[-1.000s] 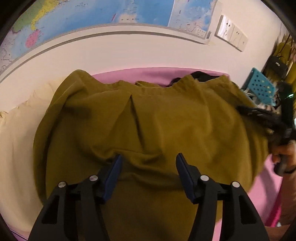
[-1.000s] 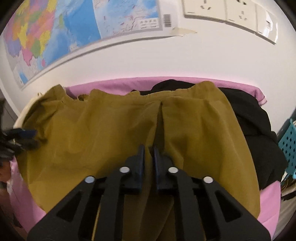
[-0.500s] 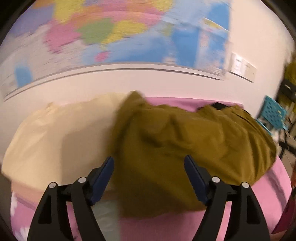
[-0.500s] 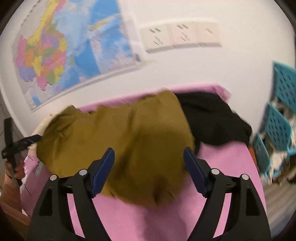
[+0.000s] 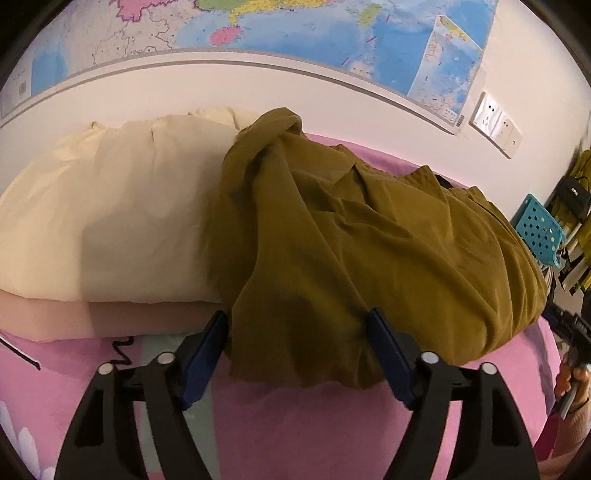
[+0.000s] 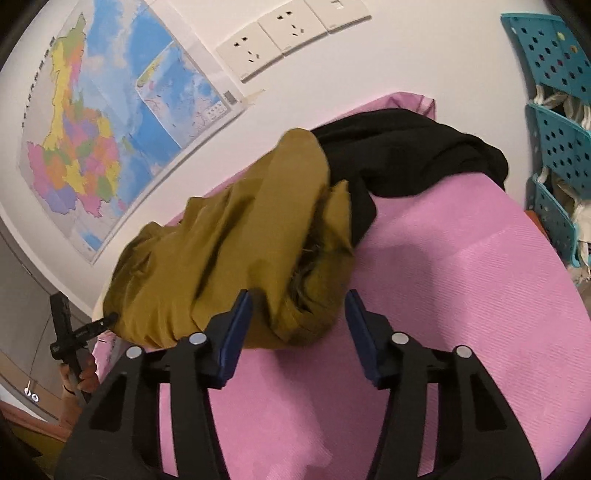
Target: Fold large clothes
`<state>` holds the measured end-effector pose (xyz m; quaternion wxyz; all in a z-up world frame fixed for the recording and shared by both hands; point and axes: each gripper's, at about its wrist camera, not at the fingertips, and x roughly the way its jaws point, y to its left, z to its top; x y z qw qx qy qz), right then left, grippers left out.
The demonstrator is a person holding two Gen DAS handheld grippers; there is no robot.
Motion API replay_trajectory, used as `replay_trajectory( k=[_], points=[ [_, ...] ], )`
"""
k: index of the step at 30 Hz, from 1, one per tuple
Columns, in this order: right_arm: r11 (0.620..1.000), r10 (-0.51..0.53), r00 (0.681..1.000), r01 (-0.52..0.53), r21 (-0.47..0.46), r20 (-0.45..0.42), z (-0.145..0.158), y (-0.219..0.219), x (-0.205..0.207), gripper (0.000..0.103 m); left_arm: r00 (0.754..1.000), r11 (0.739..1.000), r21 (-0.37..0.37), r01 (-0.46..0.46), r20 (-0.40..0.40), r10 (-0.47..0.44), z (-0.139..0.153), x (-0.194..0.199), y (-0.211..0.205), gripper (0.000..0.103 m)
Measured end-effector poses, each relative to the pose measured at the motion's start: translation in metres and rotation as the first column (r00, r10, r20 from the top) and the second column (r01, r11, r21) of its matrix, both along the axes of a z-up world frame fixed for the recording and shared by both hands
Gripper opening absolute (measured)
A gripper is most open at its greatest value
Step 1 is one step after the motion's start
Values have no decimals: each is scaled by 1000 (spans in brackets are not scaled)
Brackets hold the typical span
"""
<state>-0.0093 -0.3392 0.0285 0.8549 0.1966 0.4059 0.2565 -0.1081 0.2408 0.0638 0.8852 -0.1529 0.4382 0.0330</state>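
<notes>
Right now your left hand-held gripper [image 5: 297,350] has its jaws closing, with the near hem of the olive garment [image 5: 369,251] lying between them; the blue pads [image 5: 388,354] stand clear of the cloth on both sides, so nothing is clenched. Your right hand-held gripper [image 6: 295,328] is closing too, its pads [image 6: 234,332] either side of the garment's other bunched end [image 6: 236,251], again released rather than gripping. The garment lies in a rumpled heap across the pink surface [image 5: 295,424], one end draped up onto a cream pillow [image 5: 110,221] to the left in the left wrist view. At its far end, in the right wrist view, it overlaps a black garment [image 6: 406,155] lying on the same pink surface [image 6: 461,295]. Behind, a map [image 6: 92,147] hangs on the white wall beside sockets [image 6: 280,33], and teal perforated crates [image 6: 557,147] stand at the right edge. Each view catches your other hand [image 6: 85,373] at its margin.
</notes>
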Motion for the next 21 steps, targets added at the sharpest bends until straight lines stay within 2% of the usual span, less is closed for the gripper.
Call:
replay_trajectory(
  k=[5,6,7,8,10,14,16,18,19,21],
  points=[
    [999,34,999,-33,-33,8,-8,19,11,40,1000,1000,0,-18,-22,17,-3,12,-6,52],
    [999,38,999,-38,-25,5,-9,21,16,28,999,1000,-11,-24,-25,24,-3,11,-5,45],
    [999,39,999,-39,-21,11,-6,22,17,24,999,999,-28,-37,-26,36,-2,10,-3,36],
    [999,42,999,-42,-27,30,-1,21,16,13,999,998,-44,-45,-23,44,-1,8,-1,33],
    [1000,29,998,-30,4,64,13,10,11,9,998,989,-133,-59,8,61,8,-1,11,21],
    [995,-72,982,59,82,172,64,-29,-11,4,997,964,-260,-56,33,67,21,-16,24,13],
    [993,-93,975,77,87,203,82,-40,-21,4,998,952,-306,-23,41,37,25,-21,21,11],
    [995,-80,975,67,70,208,86,-44,-26,4,1000,957,-290,-9,17,15,22,-24,12,11],
    [997,-80,978,75,32,191,80,-42,-25,5,1000,960,-280,-6,-8,4,16,-24,7,11],
    [997,-67,992,71,-31,107,58,-39,-18,5,998,964,-266,-9,-60,-7,3,-22,3,12]
  ],
)
